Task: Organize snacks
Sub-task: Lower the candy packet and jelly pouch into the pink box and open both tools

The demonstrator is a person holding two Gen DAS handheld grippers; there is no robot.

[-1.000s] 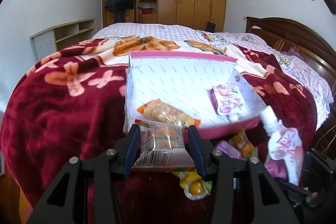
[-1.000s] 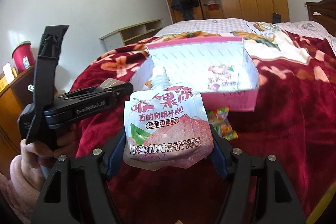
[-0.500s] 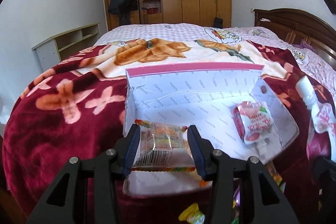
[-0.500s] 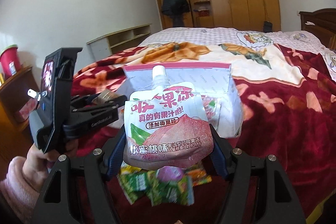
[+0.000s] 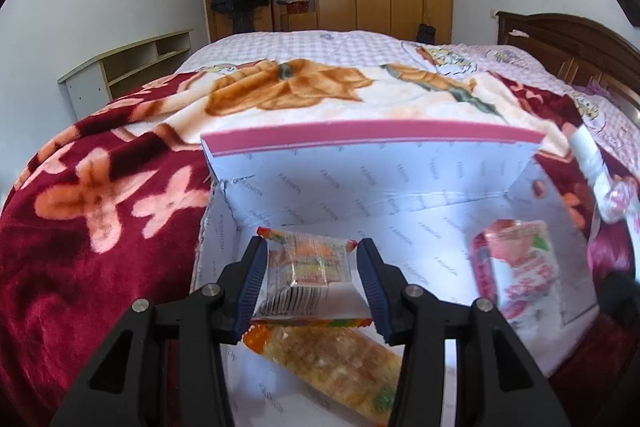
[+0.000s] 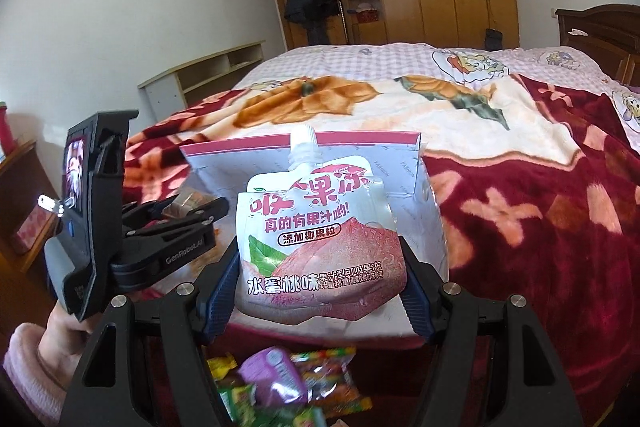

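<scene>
Open white box [image 5: 400, 183] with pink rim sits on the red floral blanket [image 5: 100, 227], top open. Inside, left wrist view: a long orange-yellow snack packet [image 5: 340, 367] lies flat at 6 o'clock on the box floor; a pink jelly pouch [image 5: 516, 275] leans against the wall at 3 o'clock. Left gripper [image 5: 312, 275] is over the box interior, pads clamped on a small clear snack packet [image 5: 308, 279] with a barcode, held just above the long packet. Right gripper [image 6: 320, 267] grips a peach jelly pouch [image 6: 316, 239] upright, spout at 12 o'clock, in front of the box. Loose wrapped snacks [image 6: 280, 383] lie on the blanket outside, at 6 o'clock below it.
</scene>
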